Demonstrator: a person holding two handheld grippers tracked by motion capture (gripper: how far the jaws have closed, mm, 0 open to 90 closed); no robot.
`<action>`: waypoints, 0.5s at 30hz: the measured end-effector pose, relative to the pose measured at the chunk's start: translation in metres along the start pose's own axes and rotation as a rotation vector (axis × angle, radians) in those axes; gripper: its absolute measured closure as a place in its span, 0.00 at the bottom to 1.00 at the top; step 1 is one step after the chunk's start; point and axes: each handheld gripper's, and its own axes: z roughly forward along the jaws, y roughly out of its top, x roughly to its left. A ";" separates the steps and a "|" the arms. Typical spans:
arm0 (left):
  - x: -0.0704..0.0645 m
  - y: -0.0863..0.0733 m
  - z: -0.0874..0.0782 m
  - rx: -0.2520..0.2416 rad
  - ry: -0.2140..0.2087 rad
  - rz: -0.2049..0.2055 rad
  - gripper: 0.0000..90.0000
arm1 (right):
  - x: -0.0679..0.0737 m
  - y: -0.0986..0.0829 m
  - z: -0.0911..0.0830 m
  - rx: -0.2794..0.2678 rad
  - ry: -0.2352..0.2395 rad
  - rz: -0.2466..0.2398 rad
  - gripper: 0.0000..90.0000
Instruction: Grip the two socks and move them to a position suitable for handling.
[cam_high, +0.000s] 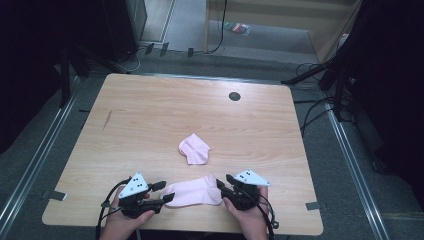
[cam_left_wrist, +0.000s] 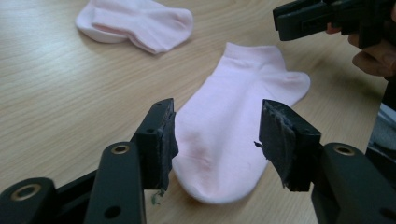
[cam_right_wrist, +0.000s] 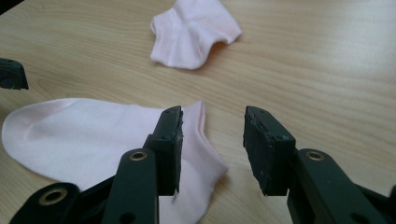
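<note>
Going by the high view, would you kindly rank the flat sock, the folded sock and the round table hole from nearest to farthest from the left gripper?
1. Flat sock, beside the left gripper.
2. Folded sock, mid-table.
3. Hole, near the far edge.

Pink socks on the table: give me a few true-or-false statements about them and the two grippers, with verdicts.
1. Two pink socks lie on the table. True.
2. The flat sock lies between the left gripper and the right gripper. True.
3. The left gripper is clamped shut on the flat sock. False: its jaws stand open at the toe end.
4. The crumpled sock lies on top of the flat sock. False: they lie apart.
5. The right gripper is open. True.
</note>
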 end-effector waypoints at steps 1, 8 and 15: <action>0.002 0.000 0.000 -0.003 0.010 -0.009 0.50 | 0.002 0.002 0.000 -0.005 -0.003 -0.012 0.65; 0.011 0.001 0.003 -0.022 0.062 -0.051 0.50 | 0.024 0.017 0.012 -0.016 0.011 -0.107 0.63; 0.020 0.000 0.001 -0.032 0.089 -0.082 0.52 | 0.045 0.034 0.039 0.018 0.032 -0.151 0.62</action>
